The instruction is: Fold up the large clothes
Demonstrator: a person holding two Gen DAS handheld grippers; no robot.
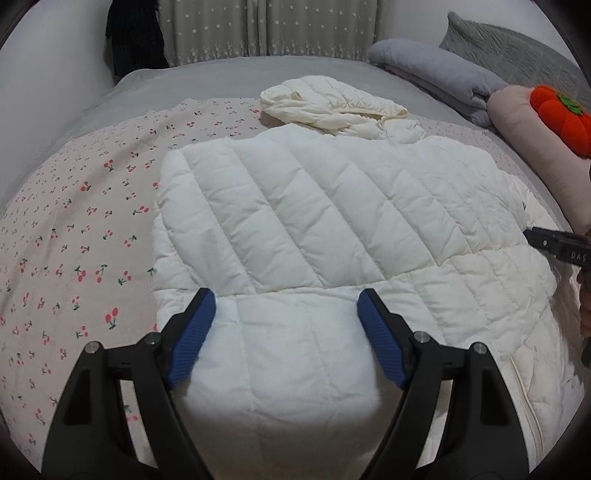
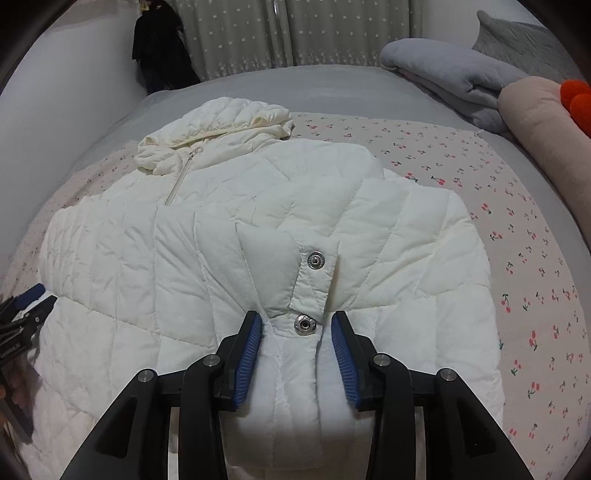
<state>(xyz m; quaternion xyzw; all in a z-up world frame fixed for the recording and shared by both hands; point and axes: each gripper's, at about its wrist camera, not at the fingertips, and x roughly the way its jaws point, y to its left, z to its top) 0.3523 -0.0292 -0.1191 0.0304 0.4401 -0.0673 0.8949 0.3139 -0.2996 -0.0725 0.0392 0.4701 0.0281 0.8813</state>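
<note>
Lying spread across the cherry-print sheet [image 1: 74, 206] in the middle of the bed [image 2: 332, 85], a white quilted jacket [image 1: 314, 206] has both sleeves laid in over its body and its hood [image 1: 332, 103] bunched toward the far edge, near the curtain [image 1: 258, 29]. The left gripper [image 1: 286, 314] hovers over the near end of one sleeve with its blue pads spread wide, padding between them but not pinched. The right gripper [image 2: 297, 328] stands over the other sleeve's cuff [image 2: 295, 354], pads parted to either side of a snap [image 2: 304, 325]; they sit close against the fabric, though no squeeze shows, and a tab [image 2: 314, 273] carrying a second snap lies just beyond.

The jacket looks light, puffy and soft, so it should bend easily along its stitched channels yet spring back unless pressed flat. Its smooth shell is likely slippery, and a shallow pinch on a swollen panel may slide off. Better holds appear to be the thin, firm parts: the cuffs, the hem at the near edge, or the zip [image 2: 177, 181] line. A grey blanket [image 2: 443, 74] and a pink pillow [image 1: 535, 147] with an orange plush [image 1: 561, 114] crowd the far right corner, well apart from the jacket.
</note>
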